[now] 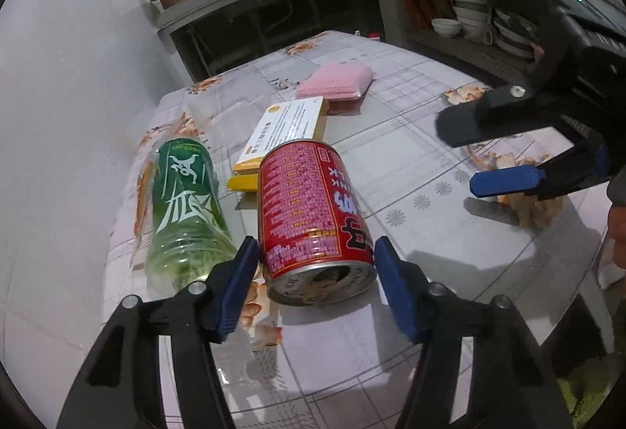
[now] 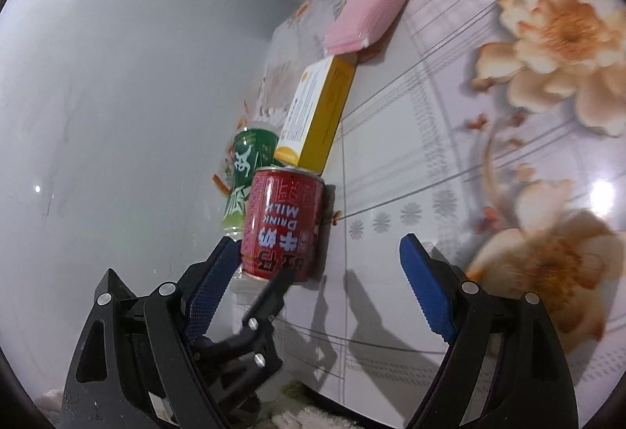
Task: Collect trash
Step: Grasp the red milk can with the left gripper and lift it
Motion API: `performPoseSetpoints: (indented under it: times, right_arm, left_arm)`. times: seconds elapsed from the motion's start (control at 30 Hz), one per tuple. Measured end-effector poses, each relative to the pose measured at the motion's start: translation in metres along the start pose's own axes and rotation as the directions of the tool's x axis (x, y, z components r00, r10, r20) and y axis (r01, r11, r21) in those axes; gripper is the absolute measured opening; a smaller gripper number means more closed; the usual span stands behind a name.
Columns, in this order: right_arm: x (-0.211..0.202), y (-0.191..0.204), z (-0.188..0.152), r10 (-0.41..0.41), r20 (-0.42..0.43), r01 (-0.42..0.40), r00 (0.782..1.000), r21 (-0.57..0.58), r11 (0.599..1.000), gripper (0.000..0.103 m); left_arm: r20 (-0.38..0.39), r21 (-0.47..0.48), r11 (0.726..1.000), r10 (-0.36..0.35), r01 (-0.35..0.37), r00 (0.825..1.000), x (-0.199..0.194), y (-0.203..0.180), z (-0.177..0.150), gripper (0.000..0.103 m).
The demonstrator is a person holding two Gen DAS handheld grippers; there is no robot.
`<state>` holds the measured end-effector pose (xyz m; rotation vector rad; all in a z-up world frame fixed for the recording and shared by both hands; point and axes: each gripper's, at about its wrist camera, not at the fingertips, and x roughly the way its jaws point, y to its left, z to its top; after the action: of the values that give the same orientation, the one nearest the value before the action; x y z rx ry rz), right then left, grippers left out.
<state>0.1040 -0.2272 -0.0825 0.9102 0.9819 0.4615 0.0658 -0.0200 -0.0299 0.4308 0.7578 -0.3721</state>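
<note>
On the glossy, flower-printed tablecloth point(image 1: 411, 170) the trash lies in a loose row near the table's left edge. Furthest left is a clear ribbed plastic bottle point(image 1: 186, 209) with a green wrapper, lying on its side. Just beside it lies the red can point(image 1: 309, 209), a smooth metal cylinder printed with small text, its silver rimmed end facing the left wrist camera. The left gripper point(image 1: 317, 253) straddles that end: its ridged blue pads point(image 1: 238, 272) flank the can closely on either side, the left one seemingly touching, though whether they press it I cannot tell. Behind the can sits a flat yellow cardboard box point(image 1: 285, 131) with a white label, then a soft pink knitted sponge point(image 1: 336, 82). Far right, the right gripper point(image 1: 481, 151) hovers above the cloth, jaws spread wide and empty.
</note>
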Motion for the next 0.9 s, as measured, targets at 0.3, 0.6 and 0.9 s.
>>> performPoseSetpoints:
  times: [0.3, 0.6, 0.9]
  right_arm:
    - [-0.041, -0.014, -0.007, 0.021, 0.069, -0.023, 0.997, 0.026, 0.999, 0.081]
    - [-0.075, -0.037, -0.019, 0.019, 0.132, -0.029, 0.991, 0.073, 0.997, 0.081]
    - [-0.104, -0.055, -0.025, 0.011, 0.187, -0.033, 0.982, 0.119, 0.992, 0.081]
  left_arm:
    - [0.028, 0.045, 0.998, -0.047, 0.045, 0.999, -0.016, -0.017, 0.012, 0.059]
    - [0.079, 0.075, 0.984, -0.167, 0.161, 0.983, -0.023, -0.045, 0.044, 0.056]
    - [0.081, 0.1, 0.963, -0.258, 0.25, 0.963, -0.009, -0.071, 0.075, 0.008]
